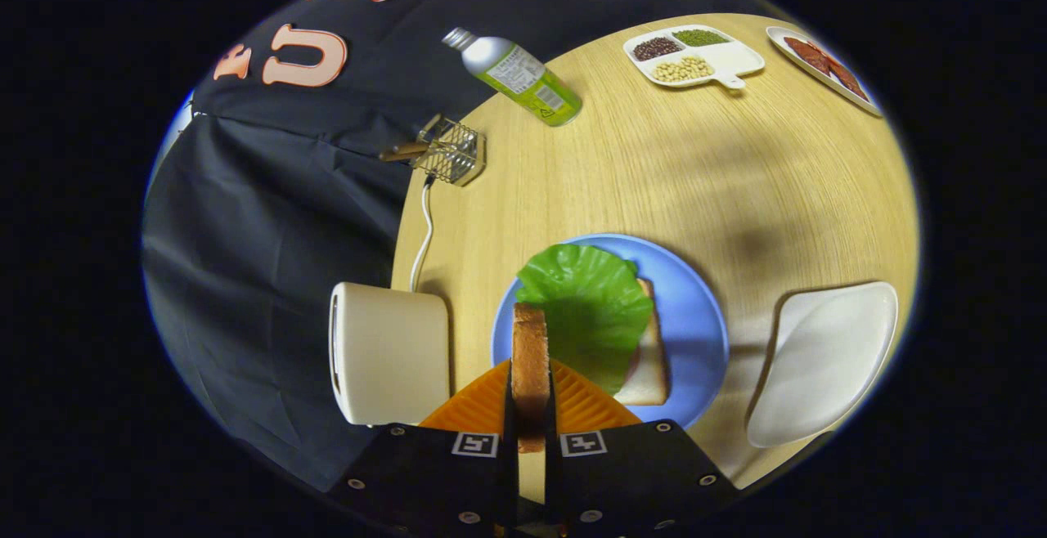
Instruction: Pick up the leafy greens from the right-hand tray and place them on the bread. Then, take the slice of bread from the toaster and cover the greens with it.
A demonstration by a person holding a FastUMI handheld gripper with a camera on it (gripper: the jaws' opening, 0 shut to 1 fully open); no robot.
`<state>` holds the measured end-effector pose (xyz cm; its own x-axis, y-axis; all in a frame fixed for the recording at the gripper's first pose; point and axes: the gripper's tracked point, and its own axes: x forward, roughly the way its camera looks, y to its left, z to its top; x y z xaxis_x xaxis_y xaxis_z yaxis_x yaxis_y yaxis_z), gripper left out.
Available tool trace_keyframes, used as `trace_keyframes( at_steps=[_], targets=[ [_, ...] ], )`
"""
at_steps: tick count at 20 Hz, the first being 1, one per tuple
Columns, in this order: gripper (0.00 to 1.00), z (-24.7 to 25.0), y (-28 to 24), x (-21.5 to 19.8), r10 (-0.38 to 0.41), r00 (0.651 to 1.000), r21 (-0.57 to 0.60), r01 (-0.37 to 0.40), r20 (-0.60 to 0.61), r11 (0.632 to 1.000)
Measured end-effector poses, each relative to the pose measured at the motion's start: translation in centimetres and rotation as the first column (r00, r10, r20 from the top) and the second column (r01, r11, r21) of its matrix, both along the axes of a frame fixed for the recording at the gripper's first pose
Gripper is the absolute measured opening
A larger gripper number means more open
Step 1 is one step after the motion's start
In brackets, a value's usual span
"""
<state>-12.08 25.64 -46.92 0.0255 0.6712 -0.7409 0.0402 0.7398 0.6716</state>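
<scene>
Two slices of bread matter here. Left of the blue plate stands the toaster on the worktop. Over the plate's near rim, the hand-held gripper pinches the top slice on edge between both fingers, its long axis running away from them. Just ahead and slightly right lies the leafy green on the lower slice. Right of the plate sits the emptied white tray.

No readable text on anything.
</scene>
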Motion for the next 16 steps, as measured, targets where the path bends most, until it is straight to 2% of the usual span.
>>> trace_keyframes(
  at_steps=[3,6,7,8,10,12,13,16],
  targets=[
    [0.18,-1.1,-0.6,0.2,0.02,0.999,-0.049,-0.018,0.044,0.999],
    [0.43,-1.4,-2.2,0.8,0.03,0.993,-0.115,-0.017,0.116,0.993],
    [0.46,-0.8,-2.6,1.3,0.021,0.989,-0.116,-0.005,0.145,0.993],
    [0.58,0.0,-3.0,2.0,0.006,0.982,-0.113,0.015,0.187,0.994],
    [0.73,2.1,-4.5,4.2,-0.023,0.961,-0.12,0.058,0.276,0.991],
    [0.83,4.9,-6.4,6.2,-0.044,0.927,-0.138,0.102,0.373,0.985],
    [0.85,6.5,-7.4,7.2,-0.054,0.903,-0.143,0.126,0.426,0.982],
    [0.95,12.6,-10.7,10.1,-0.083,0.81,-0.141,0.201,0.581,0.969]
  ],
)
